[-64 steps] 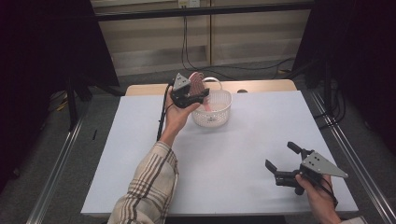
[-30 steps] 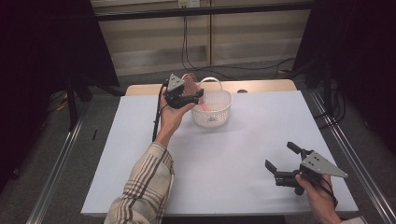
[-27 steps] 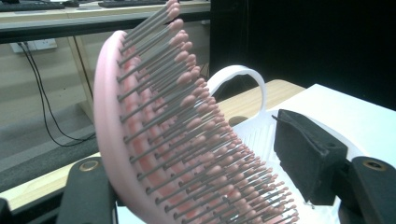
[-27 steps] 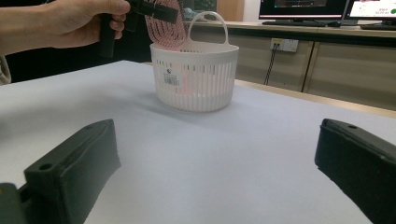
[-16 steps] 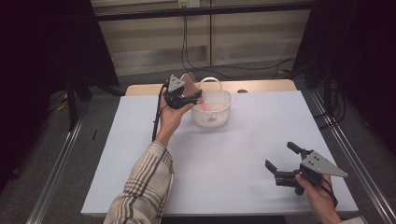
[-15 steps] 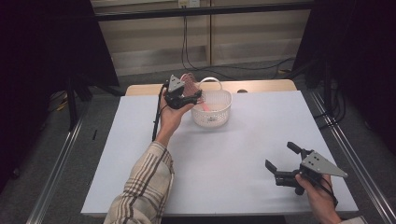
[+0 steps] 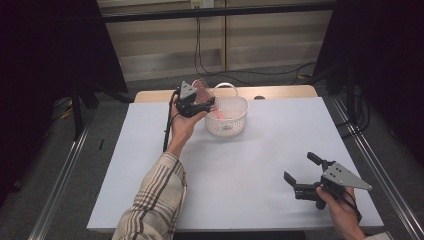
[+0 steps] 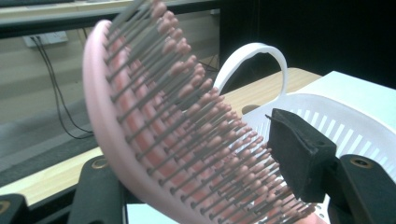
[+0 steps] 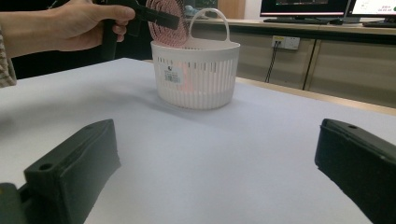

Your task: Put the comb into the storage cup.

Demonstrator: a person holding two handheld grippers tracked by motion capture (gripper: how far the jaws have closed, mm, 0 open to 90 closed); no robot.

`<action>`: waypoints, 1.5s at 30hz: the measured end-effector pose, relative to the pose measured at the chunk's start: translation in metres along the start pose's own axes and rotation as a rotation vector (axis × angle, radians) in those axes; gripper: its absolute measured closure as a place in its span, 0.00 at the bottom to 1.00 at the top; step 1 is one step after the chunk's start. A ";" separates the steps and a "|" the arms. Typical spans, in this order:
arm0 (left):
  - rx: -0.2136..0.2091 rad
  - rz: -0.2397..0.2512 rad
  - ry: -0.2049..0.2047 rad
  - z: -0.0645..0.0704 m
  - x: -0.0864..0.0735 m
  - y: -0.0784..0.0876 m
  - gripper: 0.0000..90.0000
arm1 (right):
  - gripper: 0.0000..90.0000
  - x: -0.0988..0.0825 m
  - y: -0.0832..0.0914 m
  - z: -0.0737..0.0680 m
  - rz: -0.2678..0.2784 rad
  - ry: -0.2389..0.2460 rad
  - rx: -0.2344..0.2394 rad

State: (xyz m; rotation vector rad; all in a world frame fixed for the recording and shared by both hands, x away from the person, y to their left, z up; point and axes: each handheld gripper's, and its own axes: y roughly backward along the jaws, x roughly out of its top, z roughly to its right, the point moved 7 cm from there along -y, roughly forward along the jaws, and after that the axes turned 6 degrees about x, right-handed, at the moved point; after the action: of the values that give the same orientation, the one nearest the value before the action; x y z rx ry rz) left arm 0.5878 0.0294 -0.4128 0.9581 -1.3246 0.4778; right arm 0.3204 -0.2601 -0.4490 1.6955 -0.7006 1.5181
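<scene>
A pink hairbrush (image 7: 201,87) stands tilted at the near left rim of a white slatted basket (image 7: 235,122), its handle end reaching down inside. My left gripper (image 7: 207,102) is shut on the brush head. In the left gripper view one jaw lies behind the brush's back and the other pad presses into the bristles (image 8: 154,121). Its jaws have just been closing a little, with the brush between them. My right gripper (image 7: 299,166) rests open on the table at the near right, nothing between its jaws (image 9: 217,163). It faces the basket (image 9: 196,79).
The basket has an arched handle (image 8: 252,56) and stands at the far middle of the white tabletop (image 7: 250,165). A wooden strip (image 7: 280,91) runs along the table's far edge. Metal rails flank both sides, and cables hang at the back wall.
Since two seconds ago the left gripper and the brush have shifted slightly left at the basket's rim. The right gripper has not moved.
</scene>
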 end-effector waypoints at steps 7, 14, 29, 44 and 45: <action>-0.018 -0.002 0.006 0.000 -0.002 -0.001 0.42 | 0.00 0.000 -0.001 -0.001 -0.002 -0.003 0.001; -0.024 -0.014 0.010 0.000 -0.003 -0.002 0.42 | 0.00 -0.001 -0.001 -0.001 -0.002 -0.003 0.004; -0.036 -0.019 0.029 0.002 -0.004 -0.003 0.34 | 0.00 0.000 -0.001 0.001 0.004 -0.002 -0.001; -0.023 -0.013 0.080 0.002 -0.002 -0.003 0.08 | 0.00 0.000 -0.002 -0.001 0.000 0.001 0.004; -0.029 -0.007 0.078 0.002 -0.002 -0.002 0.08 | 0.00 0.000 -0.002 0.000 0.002 0.001 0.005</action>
State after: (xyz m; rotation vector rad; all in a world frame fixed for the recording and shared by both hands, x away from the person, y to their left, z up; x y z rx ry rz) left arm 0.5877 0.0266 -0.4150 0.9111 -1.2545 0.4843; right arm 0.3221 -0.2583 -0.4491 1.6980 -0.6986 1.5231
